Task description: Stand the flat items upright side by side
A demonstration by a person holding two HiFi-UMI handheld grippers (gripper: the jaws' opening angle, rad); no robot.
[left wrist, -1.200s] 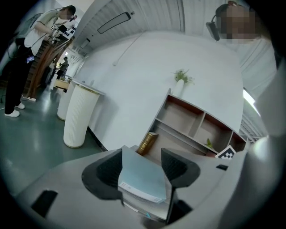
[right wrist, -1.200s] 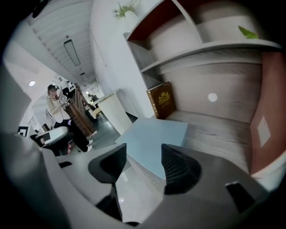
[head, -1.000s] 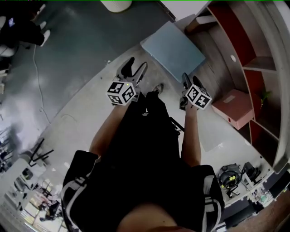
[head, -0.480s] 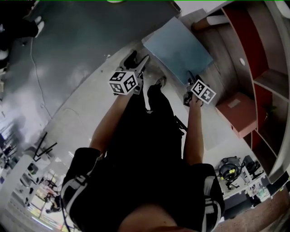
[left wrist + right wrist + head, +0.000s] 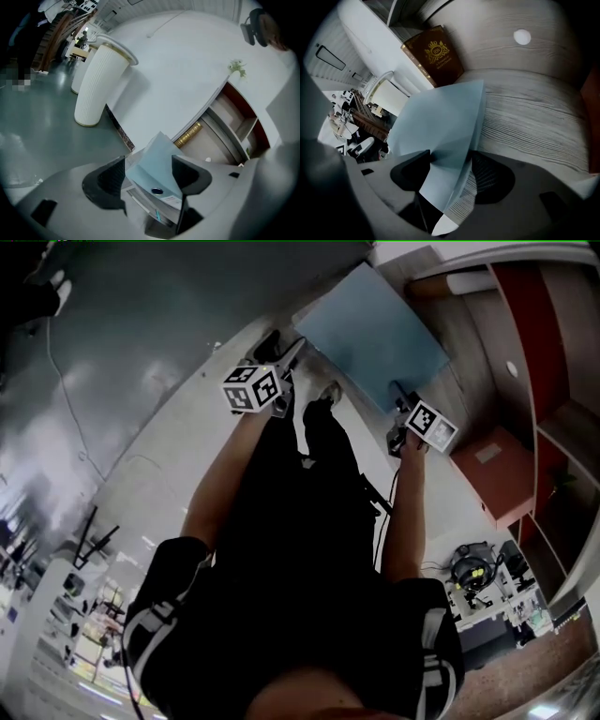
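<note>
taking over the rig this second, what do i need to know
Left tongs: opening, with the spine end of the blue folder between them; no grip seen.
Right tongs: apart, straddling the folder's edge, not visibly pressing.
Things: the folder appears to lie flat on the wooden shelf; a brown book is beyond it by the wall.
Done: both tongs are at the folder; nothing stood up yet.
Left: grip the folder, stand it upright, then set the flat items side by side.

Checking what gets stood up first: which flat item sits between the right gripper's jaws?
The pale blue binder; the right gripper straddles its edge. The brown gold-crested book lies beyond it, and the reddish box is off to the side.
</note>
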